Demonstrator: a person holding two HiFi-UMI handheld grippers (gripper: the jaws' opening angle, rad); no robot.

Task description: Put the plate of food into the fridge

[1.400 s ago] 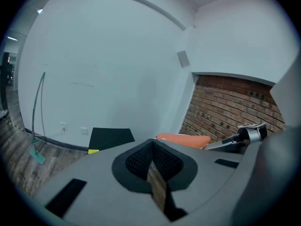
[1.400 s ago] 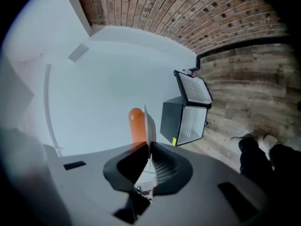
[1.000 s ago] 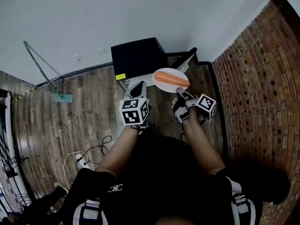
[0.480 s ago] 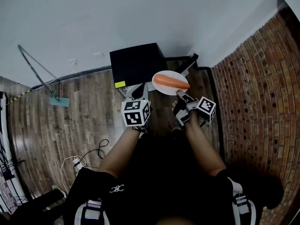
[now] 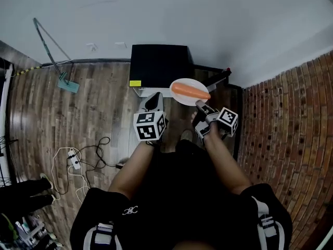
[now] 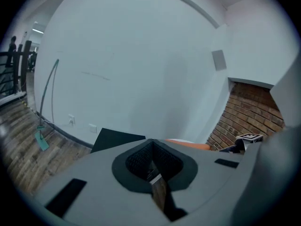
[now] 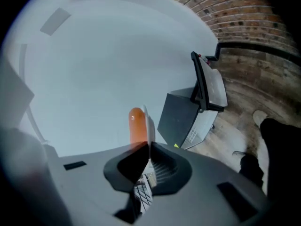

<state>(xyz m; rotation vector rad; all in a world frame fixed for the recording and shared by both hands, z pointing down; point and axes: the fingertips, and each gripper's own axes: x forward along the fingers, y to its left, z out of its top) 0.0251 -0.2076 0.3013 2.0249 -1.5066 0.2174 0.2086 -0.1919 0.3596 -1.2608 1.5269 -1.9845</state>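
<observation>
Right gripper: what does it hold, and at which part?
The right gripper holds the plate of orange food, its jaws pinching the near rim.

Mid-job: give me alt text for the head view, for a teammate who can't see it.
Seen from above, the right gripper holds a white plate by its rim, an orange piece of food on it, close to a small black fridge against a white wall. The left gripper, shut and empty, is beside it above the wooden floor.
</observation>
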